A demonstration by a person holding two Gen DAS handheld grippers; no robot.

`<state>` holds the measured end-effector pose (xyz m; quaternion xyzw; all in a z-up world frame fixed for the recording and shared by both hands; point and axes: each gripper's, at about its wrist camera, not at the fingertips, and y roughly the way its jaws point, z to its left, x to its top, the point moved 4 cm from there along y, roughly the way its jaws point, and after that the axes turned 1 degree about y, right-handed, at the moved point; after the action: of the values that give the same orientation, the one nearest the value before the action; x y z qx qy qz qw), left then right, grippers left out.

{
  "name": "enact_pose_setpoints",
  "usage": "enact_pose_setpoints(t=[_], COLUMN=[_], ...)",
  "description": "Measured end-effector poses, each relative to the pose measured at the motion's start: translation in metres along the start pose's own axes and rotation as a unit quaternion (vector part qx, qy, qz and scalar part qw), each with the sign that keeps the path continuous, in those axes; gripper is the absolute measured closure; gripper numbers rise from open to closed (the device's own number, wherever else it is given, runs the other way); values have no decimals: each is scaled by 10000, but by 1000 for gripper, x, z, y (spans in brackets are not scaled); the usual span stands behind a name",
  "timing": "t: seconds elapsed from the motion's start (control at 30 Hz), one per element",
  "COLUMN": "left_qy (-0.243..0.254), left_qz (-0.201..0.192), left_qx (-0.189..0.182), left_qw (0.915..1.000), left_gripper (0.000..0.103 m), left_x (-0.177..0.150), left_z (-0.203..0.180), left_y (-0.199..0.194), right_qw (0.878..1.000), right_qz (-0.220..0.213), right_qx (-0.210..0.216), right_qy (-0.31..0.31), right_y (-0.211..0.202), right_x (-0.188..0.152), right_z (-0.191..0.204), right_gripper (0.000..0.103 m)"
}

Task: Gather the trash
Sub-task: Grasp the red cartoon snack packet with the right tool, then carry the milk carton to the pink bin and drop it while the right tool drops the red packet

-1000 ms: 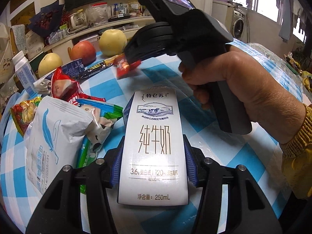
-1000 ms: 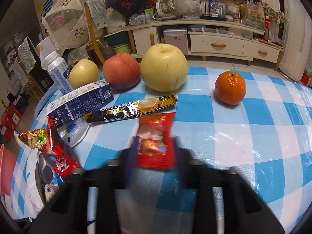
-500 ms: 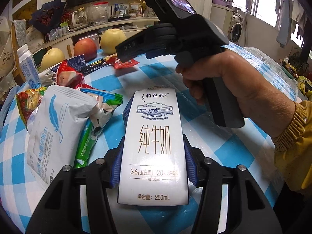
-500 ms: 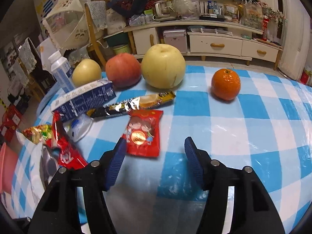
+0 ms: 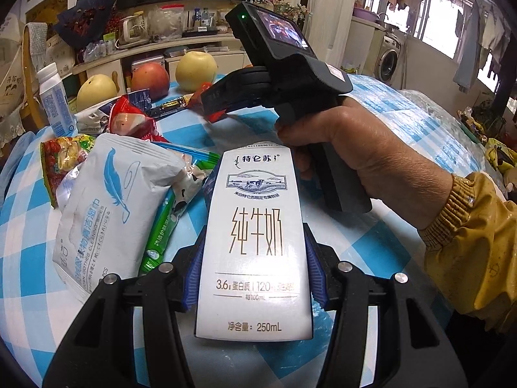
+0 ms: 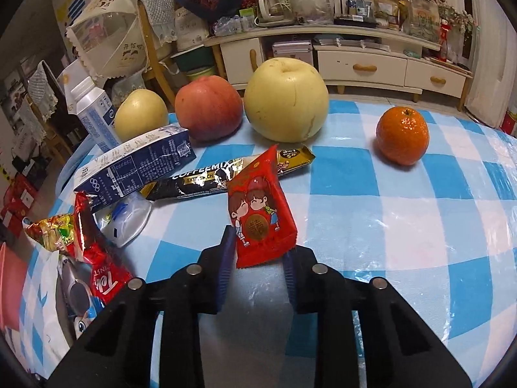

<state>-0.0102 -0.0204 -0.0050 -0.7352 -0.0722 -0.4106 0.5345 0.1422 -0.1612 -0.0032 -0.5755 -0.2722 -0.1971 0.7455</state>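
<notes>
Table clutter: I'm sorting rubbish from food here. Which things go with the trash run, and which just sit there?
Trash:
- milk carton, held in left gripper
- red candy packet, right gripper closing on it
- coffee-mix sachet
- wet-wipes pack

Just lying about:
- red apple
- big pear
- orange

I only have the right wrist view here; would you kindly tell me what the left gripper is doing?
Observer: The left gripper is clamped on a white milk carton, its label facing the camera.
Operator: Thank you. Is any trash lying near it?
Observer: Yes, a white wet-wipes pack lies just left of the carton on the checked tablecloth.
Operator: Is anything between them?
Observer: A green wrapper lies between the pack and the carton.
</notes>
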Motion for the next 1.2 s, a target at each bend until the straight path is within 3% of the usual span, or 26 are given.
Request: enact_pose_setpoints(t=[0.13, 0.57, 0.93, 1.2], left_qy=[10, -175, -353, -646], left_qz=[-82, -467, -816, -1046], left_qx=[-43, -154, 48, 325], left_qw=[10000, 9986, 9960, 9919], left_gripper=[48, 48, 48, 48], left_x=[-2, -4, -9, -18], left_z=[0, 8, 29, 58], left_y=[-6, -33, -69, -100], right_qw=[9999, 9984, 9973, 9962], right_qz=[-121, -405, -683, -818], right_qx=[3, -11, -94, 36], right_qy=[-120, -399, -271, -288], right_y=[-10, -62, -120, -157], right_x=[-2, -25, -52, -78], right_z=[2, 15, 19, 47], right_gripper=[90, 94, 95, 95])
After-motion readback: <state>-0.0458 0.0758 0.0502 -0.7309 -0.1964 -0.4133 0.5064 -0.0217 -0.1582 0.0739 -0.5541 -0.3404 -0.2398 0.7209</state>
